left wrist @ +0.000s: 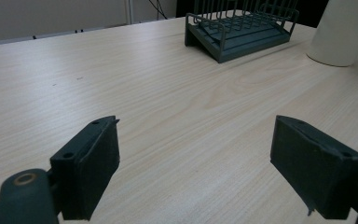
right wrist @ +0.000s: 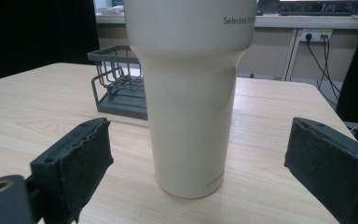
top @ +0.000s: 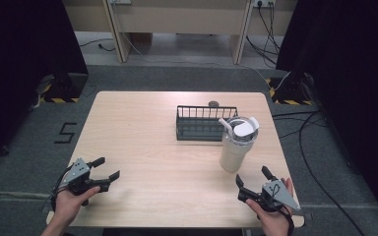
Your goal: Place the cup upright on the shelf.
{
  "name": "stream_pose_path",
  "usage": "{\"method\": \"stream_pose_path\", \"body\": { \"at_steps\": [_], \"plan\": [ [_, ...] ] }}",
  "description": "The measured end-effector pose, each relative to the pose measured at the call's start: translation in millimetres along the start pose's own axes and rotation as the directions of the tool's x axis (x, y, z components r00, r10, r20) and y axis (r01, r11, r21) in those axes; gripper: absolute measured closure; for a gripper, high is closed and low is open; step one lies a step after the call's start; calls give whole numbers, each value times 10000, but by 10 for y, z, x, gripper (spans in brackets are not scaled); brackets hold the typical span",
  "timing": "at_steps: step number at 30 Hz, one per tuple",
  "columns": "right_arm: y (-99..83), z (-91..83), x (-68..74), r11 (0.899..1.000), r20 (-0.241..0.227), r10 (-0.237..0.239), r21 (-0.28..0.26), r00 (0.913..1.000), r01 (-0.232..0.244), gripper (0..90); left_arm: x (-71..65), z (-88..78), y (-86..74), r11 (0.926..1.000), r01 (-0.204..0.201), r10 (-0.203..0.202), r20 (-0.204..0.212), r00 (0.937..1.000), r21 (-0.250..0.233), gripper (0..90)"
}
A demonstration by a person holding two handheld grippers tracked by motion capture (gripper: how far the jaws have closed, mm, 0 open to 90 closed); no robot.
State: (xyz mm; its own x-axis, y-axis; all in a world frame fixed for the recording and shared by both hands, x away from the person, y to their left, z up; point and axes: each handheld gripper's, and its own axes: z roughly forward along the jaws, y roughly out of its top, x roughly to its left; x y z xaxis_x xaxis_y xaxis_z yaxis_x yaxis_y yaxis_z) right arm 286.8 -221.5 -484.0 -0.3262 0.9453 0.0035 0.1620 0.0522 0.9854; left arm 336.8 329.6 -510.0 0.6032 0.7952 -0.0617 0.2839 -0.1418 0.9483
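Both claws were spread wide and held nothing. The right claw (top: 254,180) hovered near a cream tumbler (top: 236,145) standing upright just beyond it, beside a dark wire rack (top: 203,123). The left claw (top: 104,169) sat well apart over bare table (top: 142,147).

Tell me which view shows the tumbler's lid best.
The high view: it looks down on the tumbler and shows its clear lid with the white flap open. The right gripper view shows the body with its top cut off, the left gripper view just the lower body at the frame's edge.
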Motion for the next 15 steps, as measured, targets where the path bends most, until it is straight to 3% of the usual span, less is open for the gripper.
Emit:
{"method": "stream_pose_path", "body": {
  "at_steps": [15],
  "plan": [
    [106,169,-7,10000,-176,59,-31,9998,-59,67,-3,-3,-3,10000,-2,2,100,9999,-5,149]
  ]
}}
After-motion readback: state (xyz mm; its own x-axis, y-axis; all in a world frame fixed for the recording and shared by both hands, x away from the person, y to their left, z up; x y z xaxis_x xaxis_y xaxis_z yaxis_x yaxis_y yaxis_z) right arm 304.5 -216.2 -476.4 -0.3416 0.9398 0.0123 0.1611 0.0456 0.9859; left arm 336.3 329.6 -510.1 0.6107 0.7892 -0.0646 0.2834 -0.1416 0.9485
